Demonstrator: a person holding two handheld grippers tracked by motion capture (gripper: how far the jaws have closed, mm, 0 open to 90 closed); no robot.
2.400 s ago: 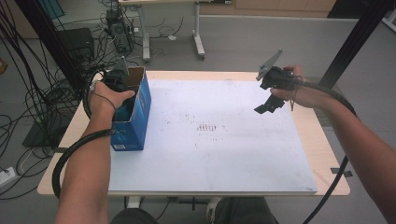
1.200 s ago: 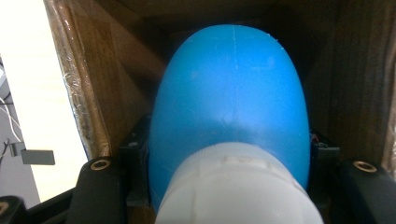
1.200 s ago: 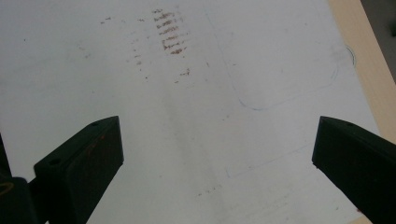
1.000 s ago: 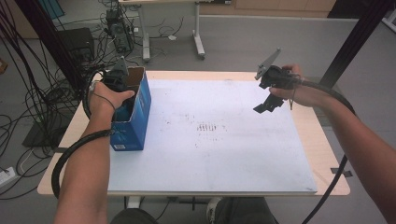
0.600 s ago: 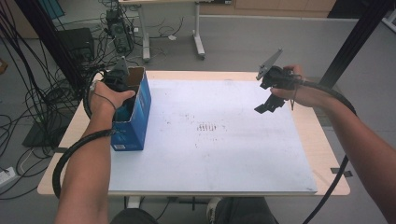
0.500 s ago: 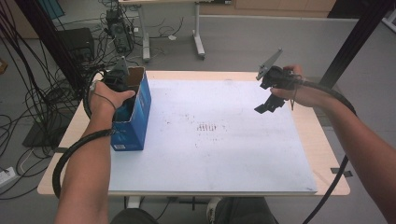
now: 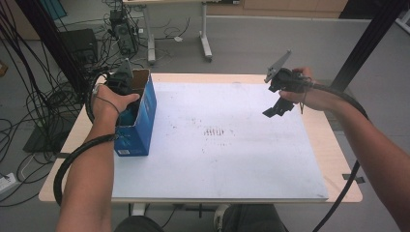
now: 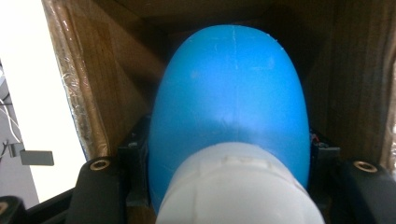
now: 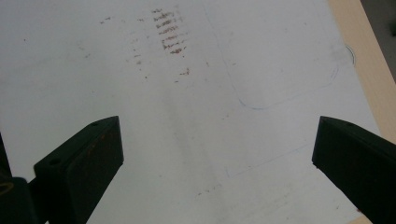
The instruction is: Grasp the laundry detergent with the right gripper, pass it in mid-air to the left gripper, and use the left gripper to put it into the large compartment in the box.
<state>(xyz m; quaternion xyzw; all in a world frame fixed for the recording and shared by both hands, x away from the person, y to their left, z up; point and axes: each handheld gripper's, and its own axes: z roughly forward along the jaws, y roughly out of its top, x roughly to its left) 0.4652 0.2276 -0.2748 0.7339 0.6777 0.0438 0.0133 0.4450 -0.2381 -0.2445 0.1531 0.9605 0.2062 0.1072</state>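
My left gripper (image 7: 126, 94) is pushed down into the open top of the tall blue cardboard box (image 7: 139, 126) at the table's left edge, its jaws clamped on a smooth blue egg-shaped plastic bottle with a white cap (image 8: 231, 107). The bottle's long axis runs straight along the jaws, cap end towards my hand, so I judge any pull must go back up through the box mouth. My right gripper (image 7: 278, 107) hovers well apart over the white board (image 7: 232, 159), jaws spread wide and empty.

White sheet (image 7: 232, 159) open, blue box (image 7: 140, 126) (left edge) the sole obstacle
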